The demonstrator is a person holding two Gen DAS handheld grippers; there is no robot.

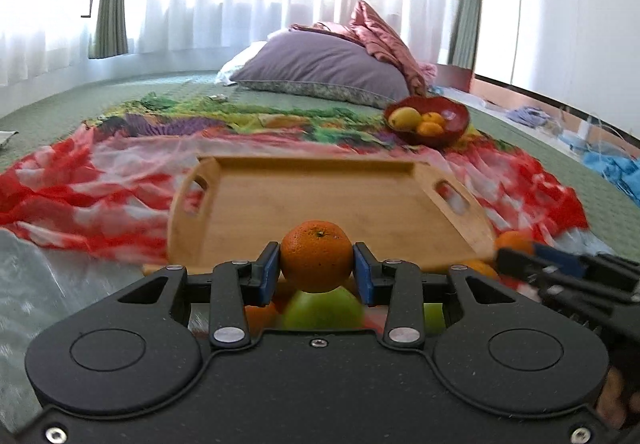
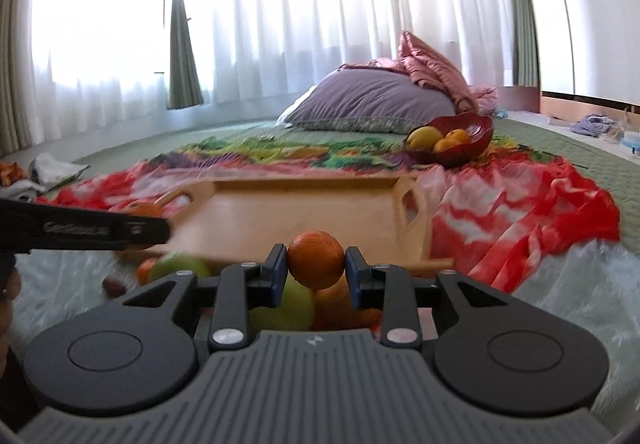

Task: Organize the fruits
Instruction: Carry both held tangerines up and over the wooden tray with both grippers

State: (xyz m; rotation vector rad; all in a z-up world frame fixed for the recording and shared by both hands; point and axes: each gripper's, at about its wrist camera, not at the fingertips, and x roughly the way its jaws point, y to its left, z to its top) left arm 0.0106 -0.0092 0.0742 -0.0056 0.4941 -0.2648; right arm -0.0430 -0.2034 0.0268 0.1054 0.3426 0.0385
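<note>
My left gripper (image 1: 316, 268) is shut on an orange (image 1: 316, 254), held above a pile of fruit with a green apple (image 1: 324, 310) below it. My right gripper (image 2: 316, 270) is shut on another orange (image 2: 316, 258), above a green apple (image 2: 286, 308) and more oranges (image 2: 340, 308). An empty wooden tray (image 1: 320, 200) lies just beyond both grippers; it also shows in the right wrist view (image 2: 292, 212). A red bowl (image 1: 430, 120) holding a yellow fruit and oranges sits far right, also in the right wrist view (image 2: 456, 138).
Everything rests on a red-and-white cloth (image 1: 92, 184) over a green bed cover. A purple pillow (image 1: 324, 68) lies at the back. Clear plastic (image 1: 36, 276) lies under the fruit pile. The right gripper shows at right in the left wrist view (image 1: 568, 276).
</note>
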